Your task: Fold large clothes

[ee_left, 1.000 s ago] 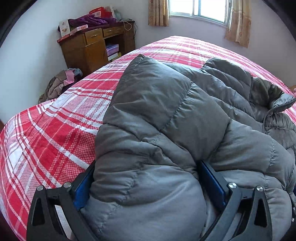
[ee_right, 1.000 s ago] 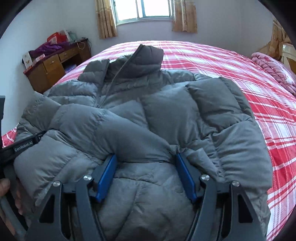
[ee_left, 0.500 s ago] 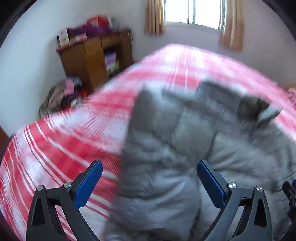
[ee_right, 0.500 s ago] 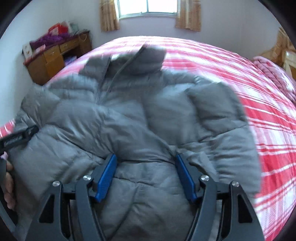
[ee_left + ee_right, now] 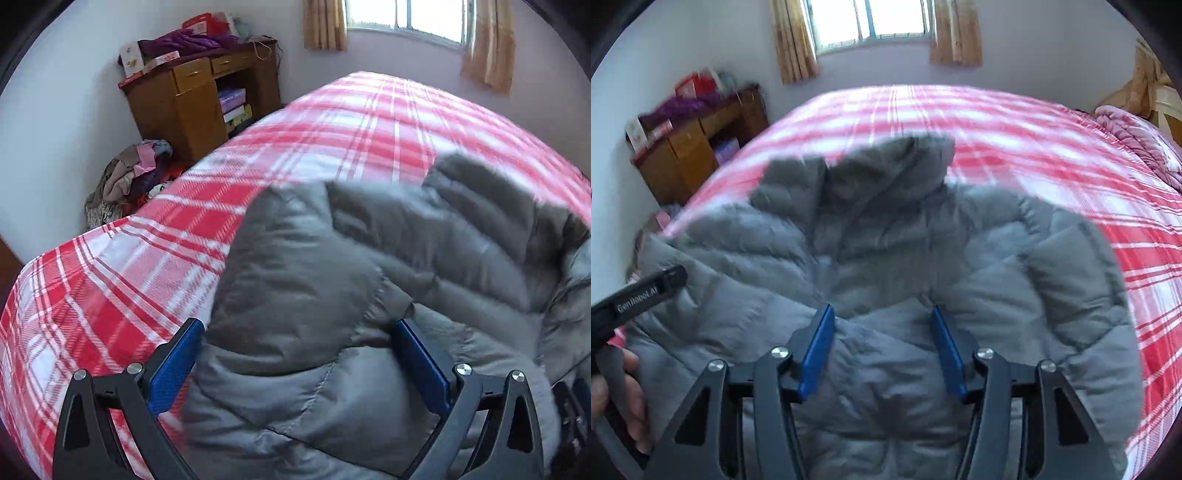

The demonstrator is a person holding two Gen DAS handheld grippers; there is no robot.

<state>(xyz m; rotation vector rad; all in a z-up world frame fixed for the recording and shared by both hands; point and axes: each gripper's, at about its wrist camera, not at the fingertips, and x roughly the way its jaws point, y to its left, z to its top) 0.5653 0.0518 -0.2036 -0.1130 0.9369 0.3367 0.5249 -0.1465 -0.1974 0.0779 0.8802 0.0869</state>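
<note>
Grey puffer jacket [image 5: 886, 258] lay spread on the red plaid bed [image 5: 110, 288], collar toward the window [image 5: 875, 22]. Left tongs [image 5: 299, 354] stood spread wide around a bulge of its quilted fabric, the left blue pad [image 5: 173, 365] clear of the cloth, so they were released. Right tongs [image 5: 882, 347] were closing with a fold of the jacket between their pads; whether they pressed on it I could not tell. A wooden cabinet [image 5: 199, 96] stood by the wall.
</note>
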